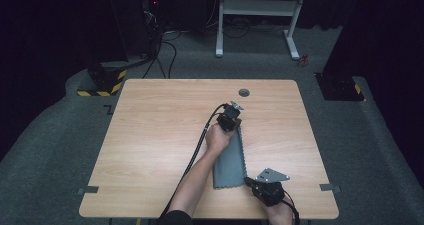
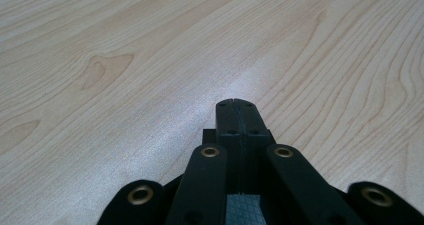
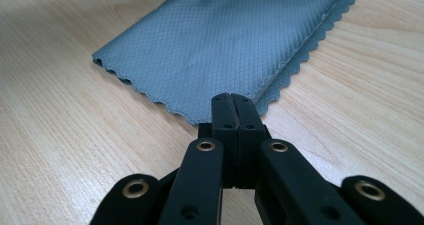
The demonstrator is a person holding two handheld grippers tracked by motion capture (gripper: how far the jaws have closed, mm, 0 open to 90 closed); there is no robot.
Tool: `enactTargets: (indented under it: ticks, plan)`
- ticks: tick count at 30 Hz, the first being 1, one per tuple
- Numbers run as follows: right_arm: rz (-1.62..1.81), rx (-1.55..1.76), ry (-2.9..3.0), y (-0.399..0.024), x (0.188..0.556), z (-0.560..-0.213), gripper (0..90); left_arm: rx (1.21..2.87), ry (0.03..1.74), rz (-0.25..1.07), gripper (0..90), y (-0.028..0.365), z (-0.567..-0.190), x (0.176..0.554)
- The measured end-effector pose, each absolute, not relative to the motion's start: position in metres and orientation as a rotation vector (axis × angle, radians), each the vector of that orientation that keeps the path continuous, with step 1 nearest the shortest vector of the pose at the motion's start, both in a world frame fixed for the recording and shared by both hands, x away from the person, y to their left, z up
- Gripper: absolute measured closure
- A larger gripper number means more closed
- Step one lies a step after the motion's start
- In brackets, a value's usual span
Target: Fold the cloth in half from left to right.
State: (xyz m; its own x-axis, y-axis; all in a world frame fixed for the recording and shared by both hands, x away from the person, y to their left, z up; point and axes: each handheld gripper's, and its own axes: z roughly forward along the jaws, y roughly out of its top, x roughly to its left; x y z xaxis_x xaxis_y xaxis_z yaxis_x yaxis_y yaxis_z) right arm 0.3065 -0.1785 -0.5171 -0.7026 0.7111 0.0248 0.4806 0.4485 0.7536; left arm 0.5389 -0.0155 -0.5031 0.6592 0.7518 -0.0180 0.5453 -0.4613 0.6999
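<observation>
The left hand-held gripper [image 1: 236,120] is clamped on the far end of the folded grey cloth [image 1: 229,160]; the right hand-held gripper [image 1: 248,179] is pinched shut on its near corner. The cloth is laid lengthwise on the tabletop [image 1: 150,135], right of centre.

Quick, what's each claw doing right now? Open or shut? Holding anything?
Left claw: shut, pinching the grey cloth at its far end.
Right claw: shut on the cloth's near corner.
</observation>
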Motion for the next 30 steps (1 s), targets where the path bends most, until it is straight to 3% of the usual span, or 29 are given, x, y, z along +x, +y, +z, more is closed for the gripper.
enactTargets:
  ticks: [7,9,14,25,30]
  plan:
    - [1.104,1.057,2.413,-0.181,0.309,-0.519,89.3,2.173,1.014,0.401,85.5,-0.017,-0.505,0.54]
    - [1.105,1.069,2.395,-0.183,0.31,-0.52,84.5,2.16,1.023,0.421,76.0,-0.016,-0.502,0.54]
    - [1.121,1.119,2.328,-0.194,0.314,-0.515,84.1,2.123,1.018,0.456,58.1,-0.002,-0.485,0.529]
    - [1.128,0.999,2.381,-0.178,0.336,-0.513,80.0,2.139,1.079,0.519,50.7,0.06,-0.494,0.498]
    - [1.094,0.965,2.422,-0.168,0.341,-0.517,79.1,2.133,1.104,0.499,48.6,0.069,-0.501,0.495]
